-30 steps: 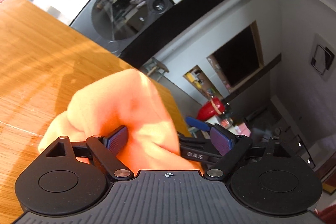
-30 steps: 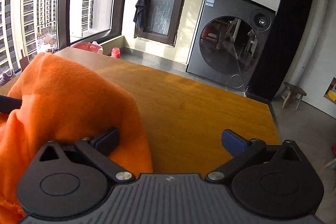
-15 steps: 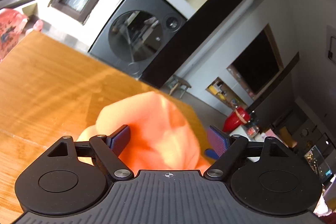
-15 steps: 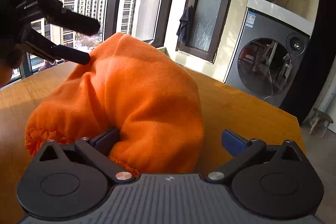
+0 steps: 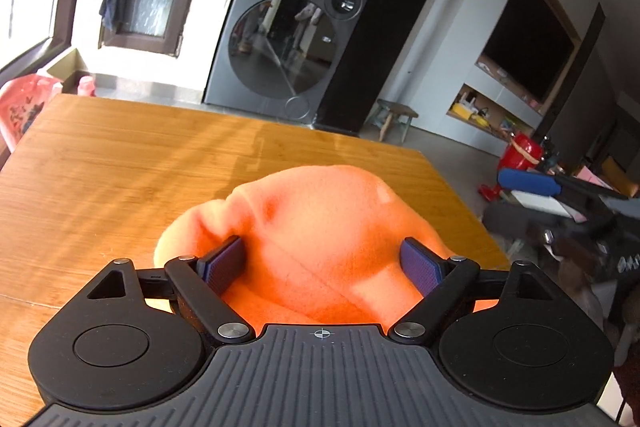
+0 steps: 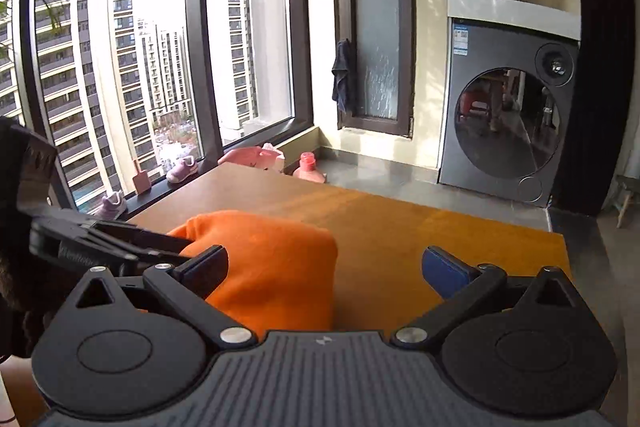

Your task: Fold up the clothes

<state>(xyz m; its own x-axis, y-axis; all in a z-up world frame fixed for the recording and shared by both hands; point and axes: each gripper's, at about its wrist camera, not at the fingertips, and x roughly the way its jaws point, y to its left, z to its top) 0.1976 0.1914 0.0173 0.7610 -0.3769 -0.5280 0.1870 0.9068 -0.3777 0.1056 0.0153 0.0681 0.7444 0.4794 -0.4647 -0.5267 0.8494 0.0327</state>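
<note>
Cloth: the orange garment point(image 5: 320, 235) lies bunched on the wooden table point(image 5: 140, 163), lower centre of the left view.
Left gripper point(image 5: 324, 263): spread wide, cloth bulging between its fingers, not pinched.
Right gripper point(image 6: 324, 263): released; cloth at its left finger, lower left of centre.
Nearer: left, I judge.
Long axis: cannot tell.
</note>
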